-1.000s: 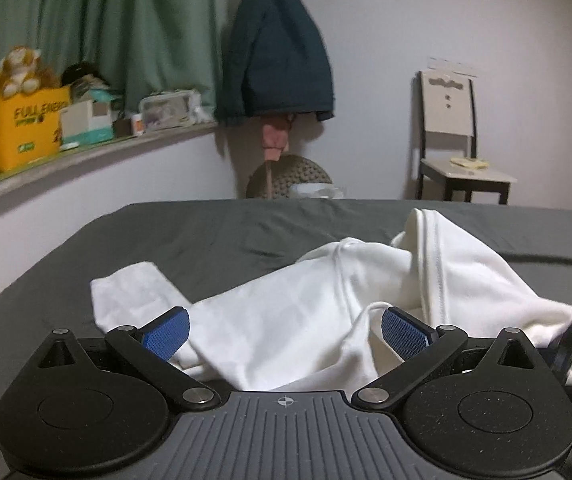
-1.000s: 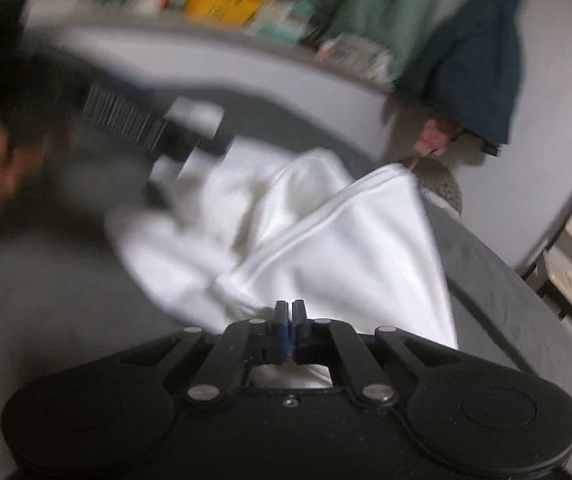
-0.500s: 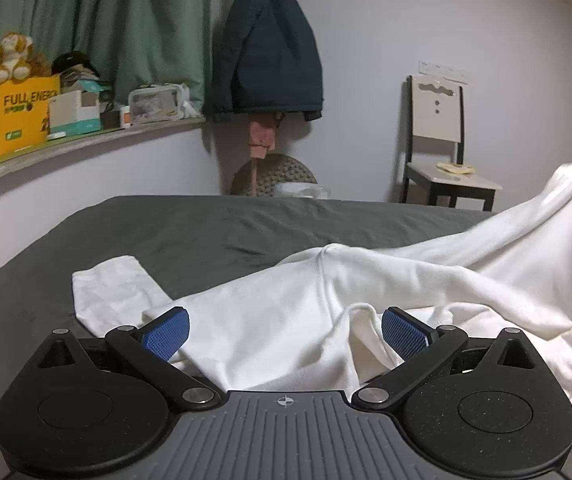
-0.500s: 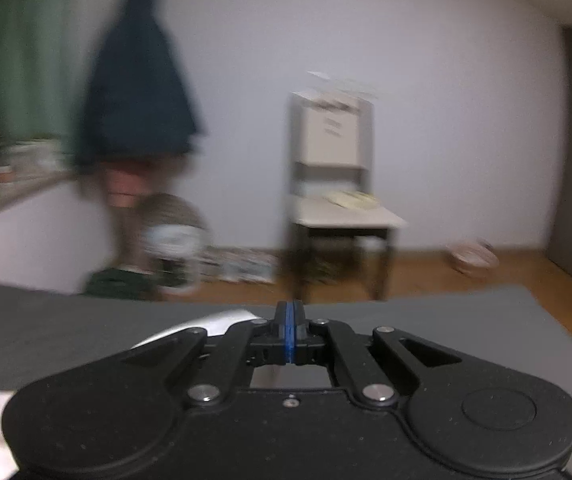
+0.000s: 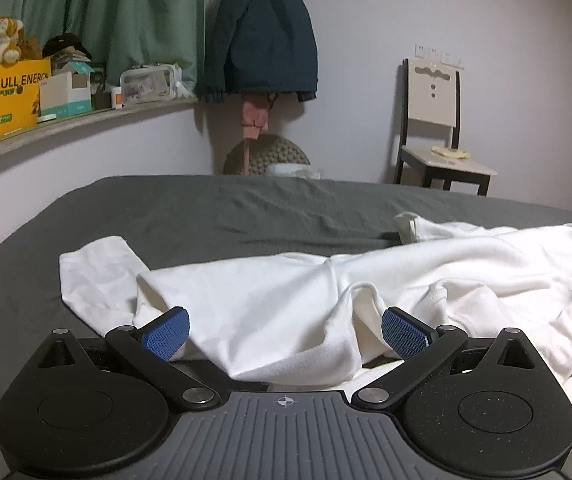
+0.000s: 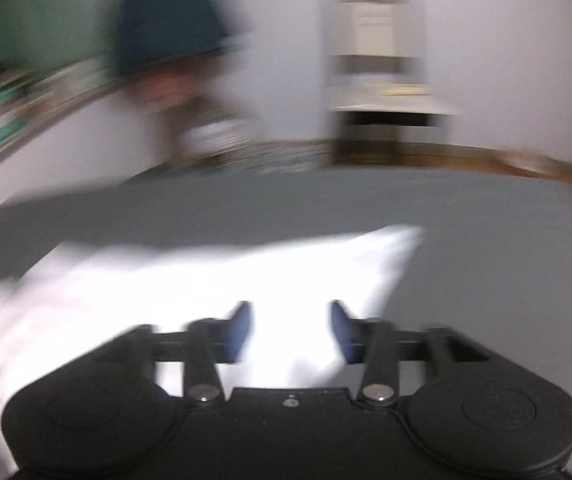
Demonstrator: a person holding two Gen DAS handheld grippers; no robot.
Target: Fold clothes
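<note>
A white long-sleeved garment [image 5: 286,300] lies rumpled across the dark grey bed [image 5: 206,216], one sleeve out to the left and the body stretched to the right. My left gripper [image 5: 284,334] is open just above its near edge, a fold of cloth bulging between the blue pads [image 5: 168,332] without being pinched. In the blurred right wrist view the same garment [image 6: 246,276] lies under my right gripper [image 6: 290,330], whose jaws are opening; the cloth sits below the parted pads, not pressed by them.
A shelf [image 5: 66,128] with boxes and a plush toy runs along the left wall under green curtains. A dark jacket [image 5: 262,28] hangs in the corner over a round pouf [image 5: 266,158]. A chair [image 5: 437,128] stands beyond the bed's far edge.
The right gripper swung to the right while shut on the garment, spreading it out over the bed, then parted its jaws and let the cloth drop. The left gripper stayed put and open.
</note>
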